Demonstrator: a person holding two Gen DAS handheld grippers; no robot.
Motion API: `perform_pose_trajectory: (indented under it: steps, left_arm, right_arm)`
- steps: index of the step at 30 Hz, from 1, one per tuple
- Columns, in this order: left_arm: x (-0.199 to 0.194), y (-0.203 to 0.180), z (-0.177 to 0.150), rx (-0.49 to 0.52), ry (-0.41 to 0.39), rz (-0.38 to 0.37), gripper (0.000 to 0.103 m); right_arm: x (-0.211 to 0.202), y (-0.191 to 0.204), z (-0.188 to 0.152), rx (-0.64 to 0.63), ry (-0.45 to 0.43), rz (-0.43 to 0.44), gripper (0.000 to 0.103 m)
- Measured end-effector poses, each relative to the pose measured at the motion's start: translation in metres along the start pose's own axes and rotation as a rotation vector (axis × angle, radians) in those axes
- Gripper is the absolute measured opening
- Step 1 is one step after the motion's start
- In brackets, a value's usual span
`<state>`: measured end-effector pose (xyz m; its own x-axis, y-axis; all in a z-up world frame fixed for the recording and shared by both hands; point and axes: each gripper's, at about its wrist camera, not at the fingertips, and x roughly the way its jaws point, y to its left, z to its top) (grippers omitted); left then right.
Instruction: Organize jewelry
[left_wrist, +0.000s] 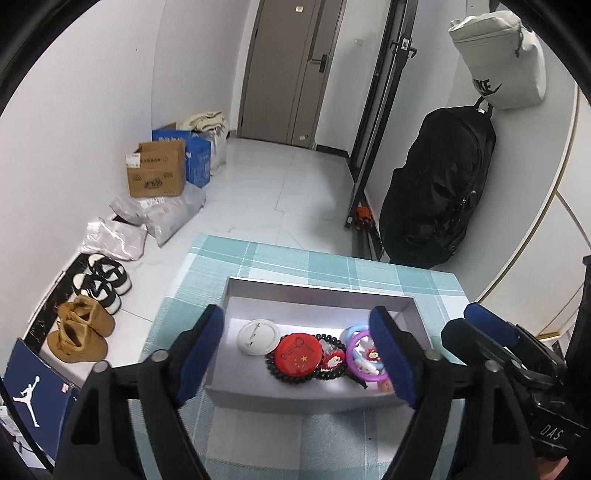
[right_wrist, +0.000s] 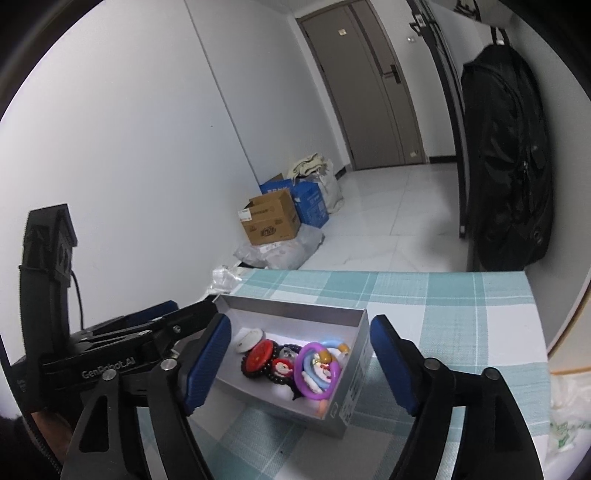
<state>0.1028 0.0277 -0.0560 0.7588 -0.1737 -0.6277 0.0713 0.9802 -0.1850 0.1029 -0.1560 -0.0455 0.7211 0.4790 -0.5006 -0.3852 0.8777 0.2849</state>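
A grey open box (left_wrist: 321, 295) sits on a teal checked tablecloth (left_wrist: 295, 258). In it lie a white round badge (left_wrist: 257, 336), a red round badge (left_wrist: 298, 354), a dark bead bracelet (left_wrist: 332, 373), a purple ring (left_wrist: 360, 358) and small charms. My left gripper (left_wrist: 295, 354) is open and empty, hovering over the box's near side. My right gripper (right_wrist: 301, 363) is open and empty, above the same box (right_wrist: 291, 306), where the red badge (right_wrist: 260, 354) and purple ring (right_wrist: 317, 373) show. The right gripper's blue fingers (left_wrist: 491, 325) show at the right of the left view.
Cardboard and blue boxes (left_wrist: 159, 168), grey parcels (left_wrist: 162, 210) and shoes (left_wrist: 81, 328) line the left wall on the white floor. A black backpack (left_wrist: 439, 184) hangs at the right wall. A door (left_wrist: 291, 70) stands at the back. The table edge (right_wrist: 532, 295) is right.
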Motion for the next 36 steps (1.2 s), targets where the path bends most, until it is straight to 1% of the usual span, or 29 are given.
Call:
perform_pose_trajectory:
  steps: [4,9,15,17,19,36]
  left_arm:
    - [-0.012,-0.001,-0.004,0.012,-0.033,0.015,0.084]
    - [-0.017,-0.002,-0.007,0.016,-0.037,0.028,0.085]
    - [-0.018,-0.003,-0.011,0.015,-0.041,0.033,0.085]
    - [-0.019,-0.004,-0.012,0.019,-0.050,0.056,0.085]
    - [-0.020,-0.005,-0.013,0.021,-0.049,0.047,0.085]
    - [-0.020,-0.007,-0.014,0.019,-0.044,0.048,0.085]
  right_arm:
    - [-0.004,0.006,-0.002,-0.027,-0.016,-0.013,0.084]
    - [-0.009,0.011,-0.005,-0.043,-0.030,-0.022,0.088]
    - [-0.016,0.014,-0.010,-0.051,-0.033,-0.032,0.089]
    - [-0.017,0.014,-0.010,-0.052,-0.035,-0.035,0.089]
    - [-0.019,0.014,-0.011,-0.050,-0.036,-0.037,0.090]
    - [-0.018,0.012,-0.010,-0.043,-0.030,-0.043,0.091]
